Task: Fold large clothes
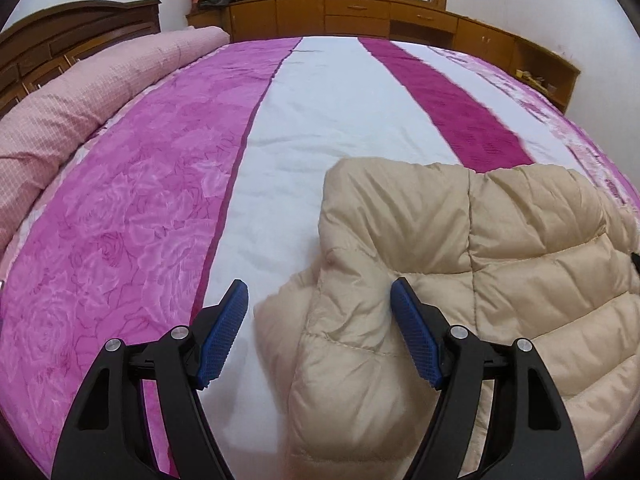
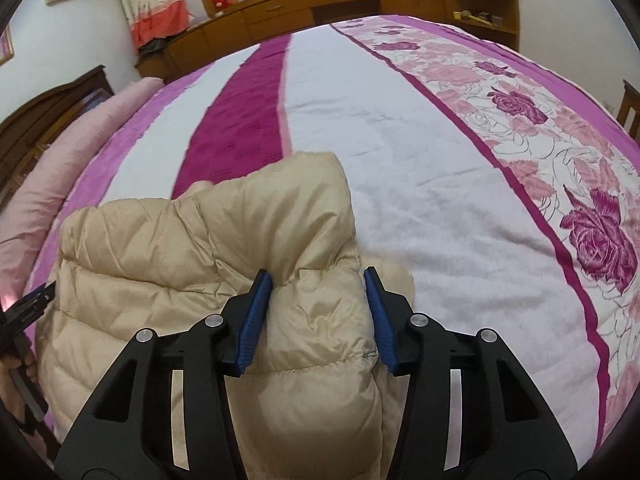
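Note:
A beige puffer jacket (image 1: 500,240) lies folded on the striped bed cover (image 1: 340,100), close to the near edge. My left gripper (image 1: 318,292) stands open over the jacket's left border. Its right pad (image 1: 414,336) is above the padding and its left pad (image 1: 226,320) is above the white stripe. In the right wrist view the jacket (image 2: 180,248) bulges up between the blue pads of my right gripper (image 2: 318,280), which is shut on a thick fold at the jacket's right side. The fold fills the gap between the pads.
A rolled pink quilt (image 1: 80,100) runs along the left side of the bed in front of a dark headboard (image 1: 60,36). Wooden cabinets (image 1: 352,12) line the far wall under a window. The bed cover (image 2: 400,140) stretches away beyond the jacket.

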`<state>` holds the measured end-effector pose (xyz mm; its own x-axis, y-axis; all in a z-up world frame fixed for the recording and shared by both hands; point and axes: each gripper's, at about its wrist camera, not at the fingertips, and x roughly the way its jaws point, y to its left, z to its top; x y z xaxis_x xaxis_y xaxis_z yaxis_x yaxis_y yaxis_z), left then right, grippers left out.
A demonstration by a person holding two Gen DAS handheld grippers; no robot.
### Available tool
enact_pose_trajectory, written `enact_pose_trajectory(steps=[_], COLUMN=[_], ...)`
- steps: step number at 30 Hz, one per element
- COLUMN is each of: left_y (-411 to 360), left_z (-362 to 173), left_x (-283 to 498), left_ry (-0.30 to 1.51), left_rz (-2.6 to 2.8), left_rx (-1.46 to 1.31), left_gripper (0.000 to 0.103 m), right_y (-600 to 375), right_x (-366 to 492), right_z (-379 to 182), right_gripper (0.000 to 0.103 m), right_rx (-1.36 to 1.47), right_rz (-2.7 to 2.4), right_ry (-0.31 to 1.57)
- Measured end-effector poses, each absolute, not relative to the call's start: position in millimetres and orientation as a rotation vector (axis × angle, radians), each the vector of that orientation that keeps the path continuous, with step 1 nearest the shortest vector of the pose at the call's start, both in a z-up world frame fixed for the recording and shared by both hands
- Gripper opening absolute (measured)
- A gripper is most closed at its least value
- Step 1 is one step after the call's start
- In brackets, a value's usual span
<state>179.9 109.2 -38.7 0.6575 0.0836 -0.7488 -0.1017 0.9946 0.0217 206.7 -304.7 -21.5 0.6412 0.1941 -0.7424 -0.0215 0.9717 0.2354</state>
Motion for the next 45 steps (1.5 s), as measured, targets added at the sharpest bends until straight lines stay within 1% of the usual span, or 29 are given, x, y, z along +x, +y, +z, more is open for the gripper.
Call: enact_pose_trajectory(steps=[12,18,21,23,24,26,28,29,32,36,45], left_y=[118.3,119.5,123.9,126.0,126.7,128.3,130.3,131.4,135.3,137.2,140.8], left_z=[-64.5,-59.1,-48.6,-40.1,-36.9,-29.0,-24.9,-23.8,-22.5,-25.7,-45.4], left_x=[219.3,218.2,209.4,199.4,195.3,181.5,167.5,161.0,143.7,125.5,112.8], left_ry=[0.908,0.921,0.915,0.915,0.915,0.909,0.918,0.922,0.932,0.947,0.987], left_rz=[0.132,0.127,0.119,0.100,0.093,0.069,0.044,0.033,0.015,0.020,-0.007], left_rx=[-0.075,-0.083,-0.106,-0.123,-0.127,-0.141,-0.163,-0.174,-0.196,-0.197,-0.294], left_gripper=[0.073,0.073,0.073,0.073,0.073,0.073,0.073,0.073,0.073,0.073,0.073], right_y=[-304.0,-309.2,-316.6,-321.9,-324.2,-326.5,-331.1,-332.7,-339.5,-340.3,-346.6], right_x=[245.7,244.6,233.9,223.0,215.0,202.5,187.2,182.3,163.5,143.5,124.4], right_z=[-45.1,-42.1,-32.4,-23.3,-17.7,-9.5,-4.2,-3.3,-5.9,-17.5,-39.7], right_gripper=[0.046,0.046,0.050,0.061,0.063,0.074,0.076,0.079,0.083,0.083,0.086], right_rx=[0.220,0.259,0.308,0.339,0.355,0.369,0.388,0.396,0.419,0.396,0.494], right_rz=[0.080,0.098,0.122,0.146,0.161,0.169,0.179,0.181,0.186,0.176,0.210], right_ry=[0.902,0.904,0.899,0.887,0.880,0.876,0.885,0.890,0.923,0.979,1.014])
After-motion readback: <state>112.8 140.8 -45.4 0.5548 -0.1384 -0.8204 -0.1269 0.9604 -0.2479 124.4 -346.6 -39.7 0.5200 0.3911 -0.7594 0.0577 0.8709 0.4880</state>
